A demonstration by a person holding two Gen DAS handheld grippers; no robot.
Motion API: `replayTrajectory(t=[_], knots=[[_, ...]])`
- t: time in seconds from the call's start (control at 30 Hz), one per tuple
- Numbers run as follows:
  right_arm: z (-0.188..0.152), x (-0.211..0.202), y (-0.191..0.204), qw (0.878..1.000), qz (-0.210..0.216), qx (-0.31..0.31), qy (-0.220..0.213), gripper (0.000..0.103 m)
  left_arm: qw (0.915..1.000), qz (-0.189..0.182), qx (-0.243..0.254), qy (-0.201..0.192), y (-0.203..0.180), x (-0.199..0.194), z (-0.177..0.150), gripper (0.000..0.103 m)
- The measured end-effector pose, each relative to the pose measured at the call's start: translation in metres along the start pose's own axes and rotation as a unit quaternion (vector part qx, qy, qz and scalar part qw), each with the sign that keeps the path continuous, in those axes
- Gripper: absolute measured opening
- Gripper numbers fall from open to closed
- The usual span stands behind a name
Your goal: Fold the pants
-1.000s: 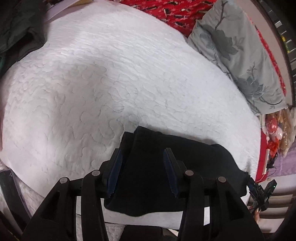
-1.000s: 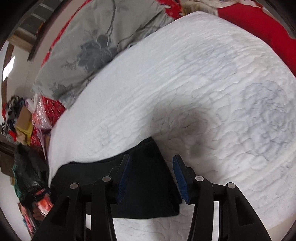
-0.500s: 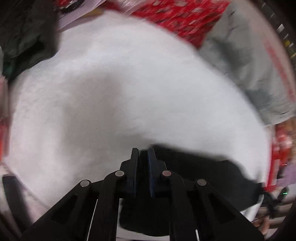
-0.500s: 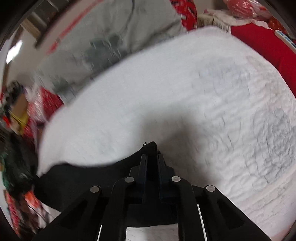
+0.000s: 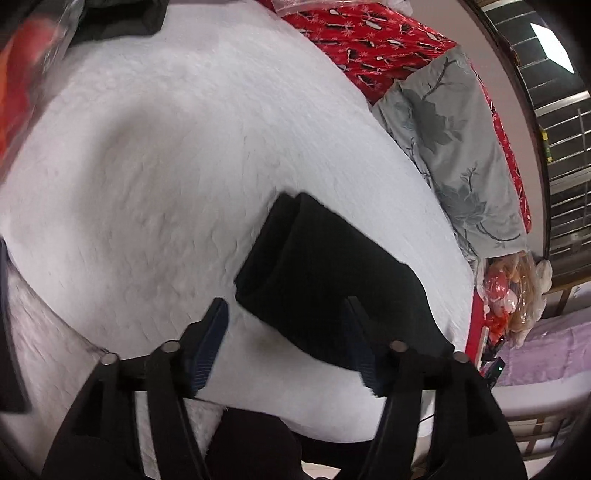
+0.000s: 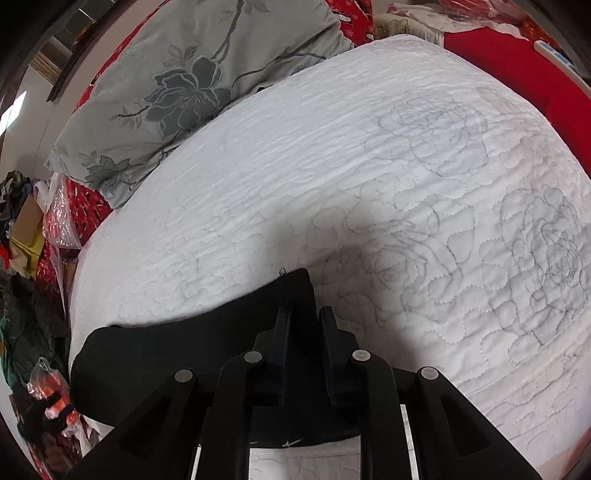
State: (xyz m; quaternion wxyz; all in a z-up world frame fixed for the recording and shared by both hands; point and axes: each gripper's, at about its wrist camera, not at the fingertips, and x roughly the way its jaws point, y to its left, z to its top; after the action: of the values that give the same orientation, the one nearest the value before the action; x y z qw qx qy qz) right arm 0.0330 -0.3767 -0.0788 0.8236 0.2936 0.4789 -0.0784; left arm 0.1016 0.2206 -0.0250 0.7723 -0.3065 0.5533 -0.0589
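Observation:
The black pants lie folded into a compact bundle on the white quilted bed. My left gripper is open and empty, hovering just short of the bundle's near left end. In the right wrist view the pants lie at the lower left, and my right gripper is nearly closed on the pants' right corner, with black cloth between the fingers.
A grey floral pillow lies at the bed's far right edge, also in the right wrist view. Red patterned bedding lies behind it. Dark clothes sit at the far left. Bags and clutter lie beside the bed.
Both grippers closed half a second ago. The left gripper has since opened and pulled back from the pants. The right gripper stays closed on the pants' corner.

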Motion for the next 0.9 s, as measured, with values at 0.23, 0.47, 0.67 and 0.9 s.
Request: replayTrajectory(t=[0.23,0.47,0.67,0.9], knots=[[-0.003,0.000,0.000,1.000,-0.011,-0.005,0.002,0.015,0.9978,0.025,-0.061,0.008,0.009,0.034,0.018,0.024],[-0.008,-0.002,-0.008,1.000,-0.022,-0.019,0.011,0.010,0.9969,0.059,-0.051,0.012,0.020,0.046,0.011,0.023],[-0.012,-0.027,-0.017,0.999,0.028,0.022,0.000,0.026,0.9975,0.003,-0.067,0.022,0.020,0.034,0.007,0.028],[-0.033,-0.032,-0.032,0.997,0.049,0.049,0.017,0.037,0.9982,0.002,-0.055,0.026,0.007,0.038,0.002,0.043]])
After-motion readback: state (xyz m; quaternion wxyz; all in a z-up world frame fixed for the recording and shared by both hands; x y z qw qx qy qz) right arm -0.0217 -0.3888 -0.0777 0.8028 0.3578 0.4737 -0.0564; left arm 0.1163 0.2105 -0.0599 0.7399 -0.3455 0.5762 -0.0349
